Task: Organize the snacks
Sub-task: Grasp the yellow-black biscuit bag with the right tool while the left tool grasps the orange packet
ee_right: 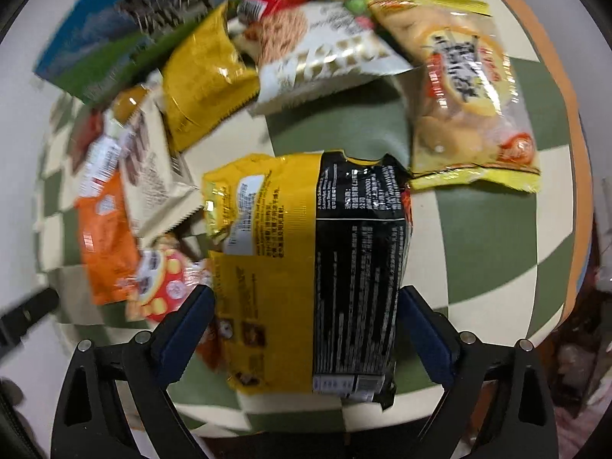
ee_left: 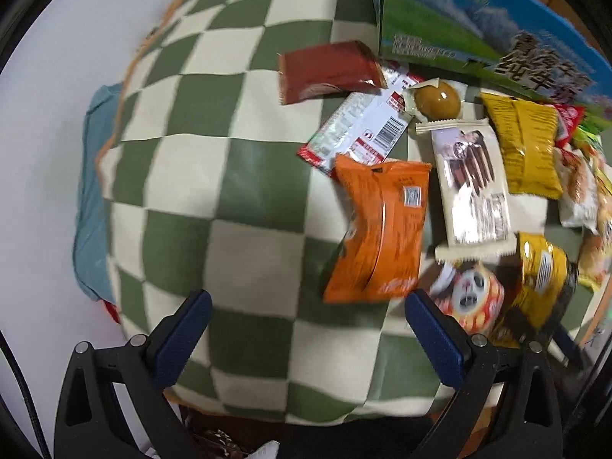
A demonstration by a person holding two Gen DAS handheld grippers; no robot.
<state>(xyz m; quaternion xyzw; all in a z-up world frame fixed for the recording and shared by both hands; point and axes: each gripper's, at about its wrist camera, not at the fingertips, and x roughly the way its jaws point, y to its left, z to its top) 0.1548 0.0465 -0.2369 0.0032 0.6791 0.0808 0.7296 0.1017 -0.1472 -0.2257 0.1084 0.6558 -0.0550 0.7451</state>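
Left gripper (ee_left: 308,329) hovering wide open over the checkered cloth (ee_left: 237,191) — nothing held, right gripper (ee_right: 306,325) clamping the yellow-and-black packet (ee_right: 313,267), pointing forward.

checked cloth (ee_left: 237,191): woven fabric, matt, soft-looking;
yellow-and-black packet (ee_right: 306,267): glossy crinkled plastic film;
orange packet (ee_left: 378,229): shiny plastic film;
printed box (ee_left: 478,30): smooth card, slight sheen;
jaws: matt black plastic, blue textured pads (ee_right: 187,329)

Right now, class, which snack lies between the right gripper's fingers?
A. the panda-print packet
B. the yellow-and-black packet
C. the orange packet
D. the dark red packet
B: in the right wrist view the yellow-and-black packet fills the gap between the right gripper fingers.
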